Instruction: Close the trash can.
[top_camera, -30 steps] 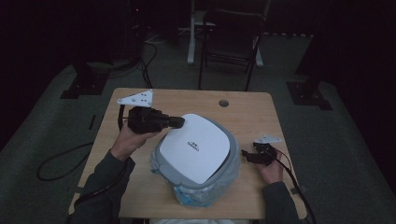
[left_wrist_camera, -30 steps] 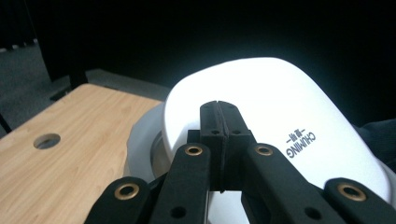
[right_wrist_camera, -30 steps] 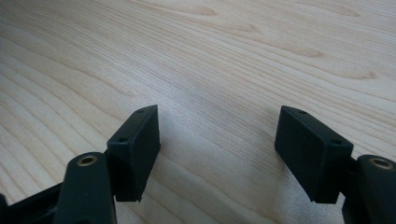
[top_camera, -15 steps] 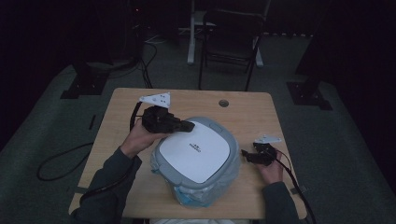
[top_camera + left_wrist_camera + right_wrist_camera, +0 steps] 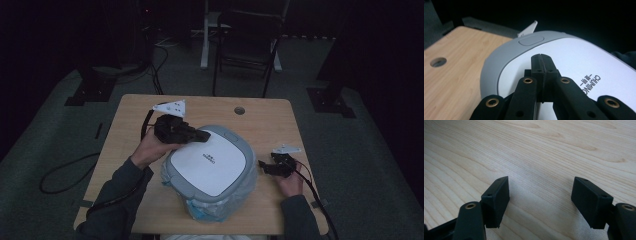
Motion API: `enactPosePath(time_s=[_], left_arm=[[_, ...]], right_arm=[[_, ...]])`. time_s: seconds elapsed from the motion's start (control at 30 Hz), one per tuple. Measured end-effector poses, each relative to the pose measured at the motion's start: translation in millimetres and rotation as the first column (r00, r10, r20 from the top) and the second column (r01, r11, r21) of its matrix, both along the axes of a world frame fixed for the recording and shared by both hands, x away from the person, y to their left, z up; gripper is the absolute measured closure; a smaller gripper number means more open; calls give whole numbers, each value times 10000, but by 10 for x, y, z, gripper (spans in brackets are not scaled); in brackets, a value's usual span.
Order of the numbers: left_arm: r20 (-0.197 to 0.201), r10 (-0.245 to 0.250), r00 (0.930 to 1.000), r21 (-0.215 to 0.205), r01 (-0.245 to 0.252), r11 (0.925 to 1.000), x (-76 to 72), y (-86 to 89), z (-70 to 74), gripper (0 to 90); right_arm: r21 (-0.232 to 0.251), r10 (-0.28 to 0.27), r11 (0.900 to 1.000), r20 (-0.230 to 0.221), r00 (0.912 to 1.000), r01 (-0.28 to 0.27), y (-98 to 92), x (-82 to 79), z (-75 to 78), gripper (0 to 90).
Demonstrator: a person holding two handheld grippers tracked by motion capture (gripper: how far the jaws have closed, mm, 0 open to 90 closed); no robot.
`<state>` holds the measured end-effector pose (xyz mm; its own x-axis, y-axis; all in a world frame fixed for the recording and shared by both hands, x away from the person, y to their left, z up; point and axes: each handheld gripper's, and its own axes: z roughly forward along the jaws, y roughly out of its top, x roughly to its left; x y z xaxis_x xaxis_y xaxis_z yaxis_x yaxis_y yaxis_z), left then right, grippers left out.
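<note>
A bin with a grey-rimmed white lid (image 5: 210, 162) stands at the middle of the wooden table (image 5: 270, 125), a plastic liner (image 5: 210, 207) bulging below its rim. My left gripper (image 5: 202, 135) is shut with nothing in it, its tips over the lid's far-left edge. In the left gripper view the closed jaws lie on the white lid (image 5: 584, 62), short of the grey push button (image 5: 531, 40). My right gripper (image 5: 261, 165) rests open on the table just right of the bin; its fingers (image 5: 496, 200) stand wide apart over bare wood (image 5: 536, 152).
A round cable hole (image 5: 239, 110) sits in the table's far edge. A dark chair (image 5: 247, 45) stands behind the table, equipment stands (image 5: 100, 75) to the left and right, and cables (image 5: 65, 170) trail over the floor.
My left gripper has swung away from me and turned, its tips moving from the lid's left side to the lid's far-left edge. The right gripper has stayed put.
</note>
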<state>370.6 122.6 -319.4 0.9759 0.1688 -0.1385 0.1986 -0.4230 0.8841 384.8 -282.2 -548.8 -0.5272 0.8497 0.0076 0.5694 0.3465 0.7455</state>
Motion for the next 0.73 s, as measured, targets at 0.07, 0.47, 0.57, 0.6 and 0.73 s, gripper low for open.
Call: enactPosePath(time_s=[0.07, 0.47, 0.57, 0.6, 0.73], left_arm=[[25, 250, 9997, -365, -249, 9990, 9, 80, 0, 900], [98, 2806, 9598, -1068, -2780, 9546, 59, 749, -38, 853], [-59, 3426, 9395, -996, -3414, 9346, 67, 899, -147, 835], [-61, 3618, 9322, -924, -3608, 9280, 66, 930, -185, 824], [-282, 4014, 9155, -901, -4023, 9111, 45, 1024, -337, 768]], right_arm=[[2, 2, 10000, -3, 10000, -2, 0, 0, 0, 299], [-2, 8, 10000, 0, 10000, -8, 0, 0, 0, 298], [-2, 11, 10000, -5, 10000, -11, 0, 0, 0, 298], [-3, 13, 10000, -4, 10000, -13, 0, 1, 0, 298], [-11, 44, 10000, -4, 10000, -44, 0, 2, 0, 289]])
